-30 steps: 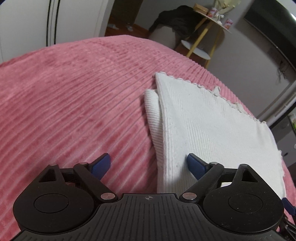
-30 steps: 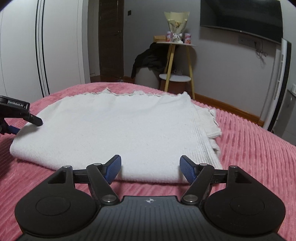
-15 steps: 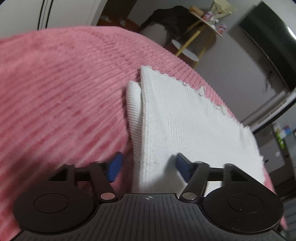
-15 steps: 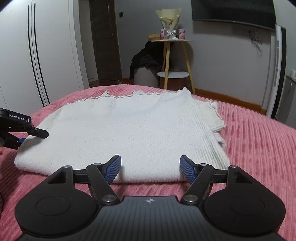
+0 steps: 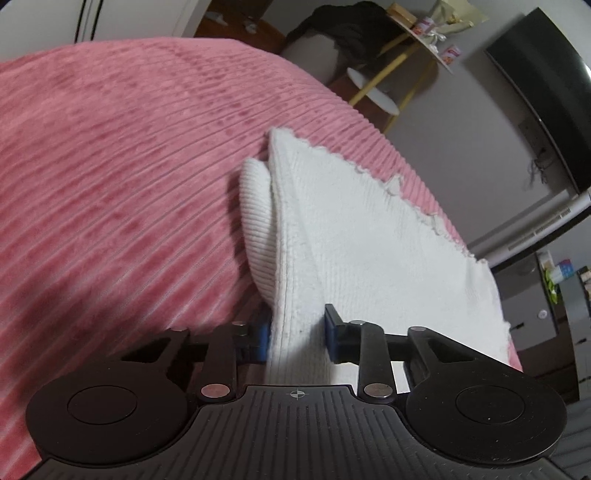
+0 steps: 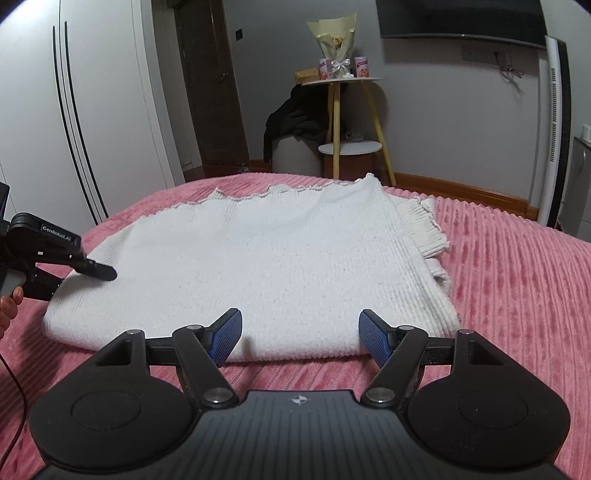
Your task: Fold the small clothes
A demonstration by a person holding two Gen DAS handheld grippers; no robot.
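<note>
Nearest in the left wrist view, the left gripper (image 5: 297,334) has just been closing, and its blue pads now press on the near edge of the white knitted garment (image 5: 369,236), the cloth pinched up between them. In the right wrist view the right gripper (image 6: 299,336) hangs released, jaws standing wide, just short of the garment's front edge with nothing between the pads. The garment lies folded flat on the pink ribbed bedspread (image 6: 517,280) (a ribbed sleeve or cuff peeks out at each side). At the left edge of that view a person's fingertips (image 6: 9,302) show beside the other tool. Farther back stand a small yellow-legged side table (image 6: 343,110) with a wrapped bouquet (image 6: 336,40), a dark garment (image 6: 295,118) heaped beside it, and a wall-mounted screen (image 6: 461,18).
</note>
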